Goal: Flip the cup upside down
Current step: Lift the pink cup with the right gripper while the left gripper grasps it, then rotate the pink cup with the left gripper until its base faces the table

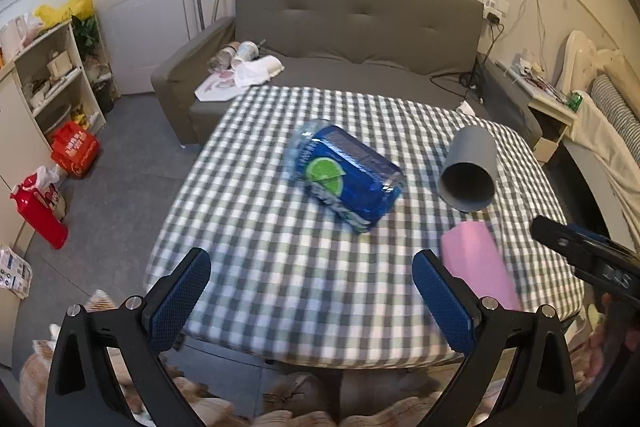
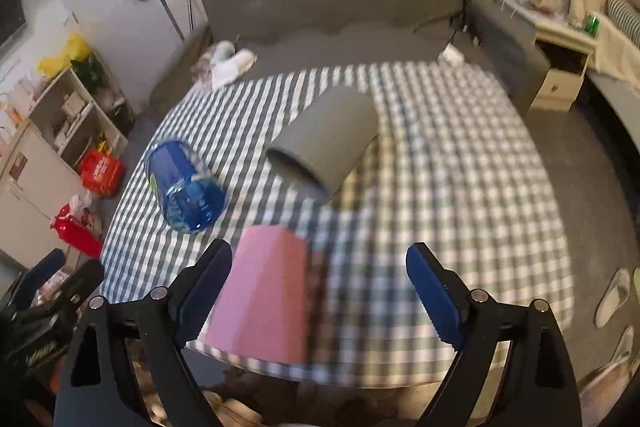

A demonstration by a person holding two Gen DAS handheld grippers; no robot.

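Note:
A pink cup (image 2: 266, 295) stands upside down near the table's front edge; it also shows in the left wrist view (image 1: 478, 263). A grey cup (image 1: 470, 169) lies on its side, mouth toward me, also in the right wrist view (image 2: 328, 143). My right gripper (image 2: 320, 291) is open, its left finger (image 2: 204, 291) close beside the pink cup, not gripping it. My left gripper (image 1: 312, 297) is open and empty above the table's front edge. The right gripper shows at the right edge of the left wrist view (image 1: 584, 255).
A blue plastic bottle (image 1: 346, 175) lies on its side mid-table on the checked cloth (image 1: 280, 267); it also shows in the right wrist view (image 2: 184, 187). A grey sofa (image 1: 352, 23) stands behind the table. Shelves (image 1: 52, 79) and red bags (image 1: 74, 149) are at left, a nightstand (image 2: 560, 67) at right.

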